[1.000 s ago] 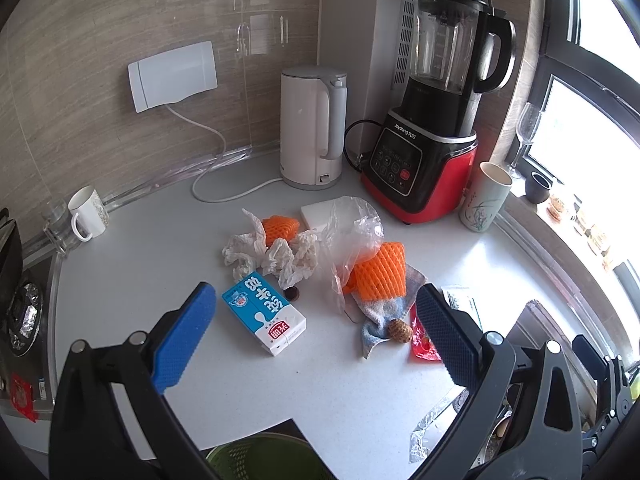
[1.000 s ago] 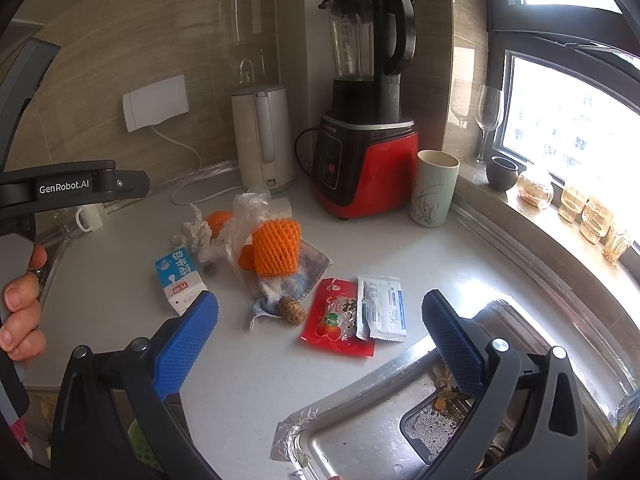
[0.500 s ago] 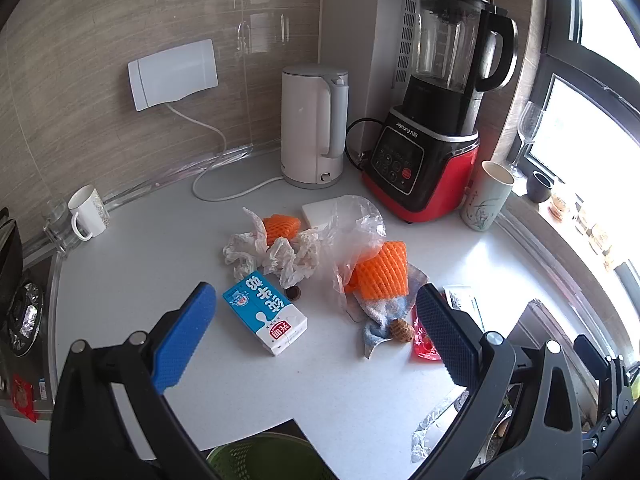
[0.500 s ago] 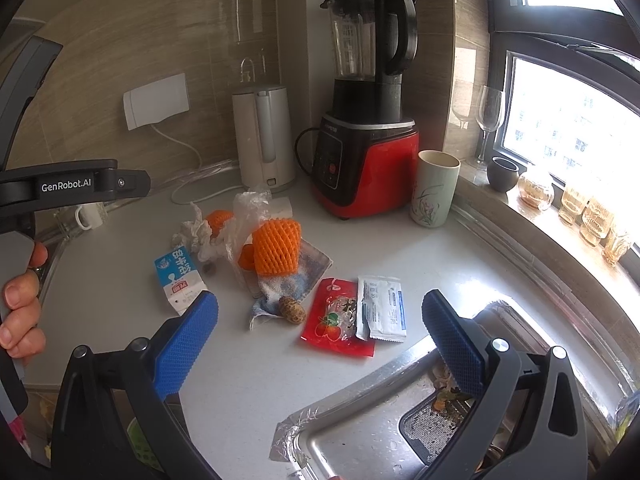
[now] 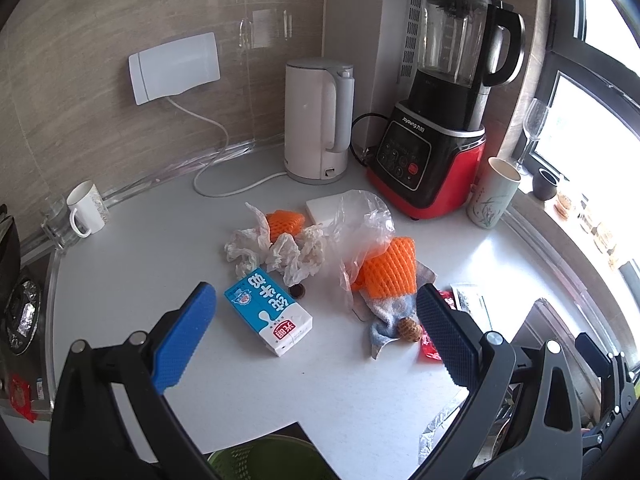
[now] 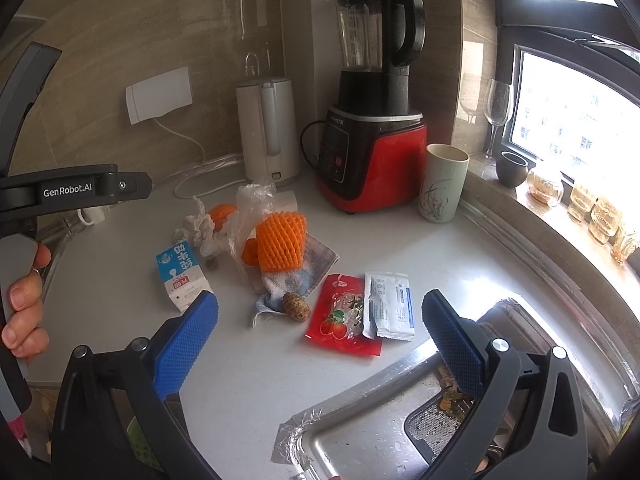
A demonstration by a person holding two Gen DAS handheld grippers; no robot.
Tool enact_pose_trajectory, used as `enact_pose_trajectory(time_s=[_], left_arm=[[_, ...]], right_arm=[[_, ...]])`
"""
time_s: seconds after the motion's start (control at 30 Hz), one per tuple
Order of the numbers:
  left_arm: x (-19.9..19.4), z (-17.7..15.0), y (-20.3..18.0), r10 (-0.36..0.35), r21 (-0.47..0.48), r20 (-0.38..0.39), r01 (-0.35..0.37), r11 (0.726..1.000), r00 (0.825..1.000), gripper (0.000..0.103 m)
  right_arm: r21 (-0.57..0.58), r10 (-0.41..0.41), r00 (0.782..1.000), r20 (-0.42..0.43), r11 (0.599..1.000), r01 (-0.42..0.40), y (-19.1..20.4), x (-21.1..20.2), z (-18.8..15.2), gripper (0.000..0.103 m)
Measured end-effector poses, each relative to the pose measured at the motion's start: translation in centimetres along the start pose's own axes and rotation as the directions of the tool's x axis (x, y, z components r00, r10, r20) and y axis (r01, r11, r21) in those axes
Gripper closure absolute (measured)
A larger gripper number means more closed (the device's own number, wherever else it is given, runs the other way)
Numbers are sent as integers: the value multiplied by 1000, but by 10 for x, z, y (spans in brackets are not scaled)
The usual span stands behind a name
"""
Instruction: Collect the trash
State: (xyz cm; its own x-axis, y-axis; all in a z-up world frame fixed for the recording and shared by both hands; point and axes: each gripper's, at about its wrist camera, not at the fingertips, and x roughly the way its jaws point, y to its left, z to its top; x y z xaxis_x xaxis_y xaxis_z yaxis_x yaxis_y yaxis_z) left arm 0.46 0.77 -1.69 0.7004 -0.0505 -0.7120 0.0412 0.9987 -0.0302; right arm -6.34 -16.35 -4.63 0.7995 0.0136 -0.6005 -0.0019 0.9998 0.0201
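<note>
Trash (image 5: 320, 256) clusters mid-counter (near edge bare); both grippers' fingers (image 5: 184, 340) (image 6: 186, 350) spread, empty.

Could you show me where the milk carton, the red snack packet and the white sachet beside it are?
milk carton (image 5: 267, 314): left wrist view, blue printed top face.
red snack packet (image 6: 340, 320): right wrist view, middle of its front.
white sachet (image 6: 390, 307): right wrist view, centre of the printed face.

My textured blue rubber pads (image 6: 186, 344); smooth white countertop (image 5: 160, 248); crumpled white paper tissue (image 5: 276, 250); glossy red foil packet (image 6: 342, 316) at six o'clock; shiny steel sink (image 6: 360, 432).
</note>
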Motion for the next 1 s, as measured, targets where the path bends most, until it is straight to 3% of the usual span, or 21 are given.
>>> enact_pose_trajectory(time_s=[0.27, 0.5, 0.73, 0.83, 0.9, 1.0], left_arm=[[31, -1, -11, -47, 44, 22, 45, 998, 999, 7], [91, 19, -26, -103, 96, -11, 104, 990, 995, 7], [157, 34, -52, -97, 207, -68, 109, 972, 993, 8], [177, 34, -61, -97, 253, -100, 119, 960, 990, 24], [189, 32, -62, -91, 269, -135, 125, 955, 987, 49], [199, 32, -57, -100, 246, -170, 141, 959, 980, 79]], right_arm=[[16, 3, 1000, -30, 1000, -3, -13, 22, -4, 2], [55, 24, 996, -80, 998, -19, -33, 53, -7, 2], [73, 11, 993, -119, 997, -2, -48, 90, -8, 2], [95, 21, 991, -131, 995, -9, -54, 104, -7, 2], [113, 34, 990, -139, 993, -18, -57, 113, -6, 2], [135, 67, 987, -148, 990, -47, -59, 127, -4, 2]])
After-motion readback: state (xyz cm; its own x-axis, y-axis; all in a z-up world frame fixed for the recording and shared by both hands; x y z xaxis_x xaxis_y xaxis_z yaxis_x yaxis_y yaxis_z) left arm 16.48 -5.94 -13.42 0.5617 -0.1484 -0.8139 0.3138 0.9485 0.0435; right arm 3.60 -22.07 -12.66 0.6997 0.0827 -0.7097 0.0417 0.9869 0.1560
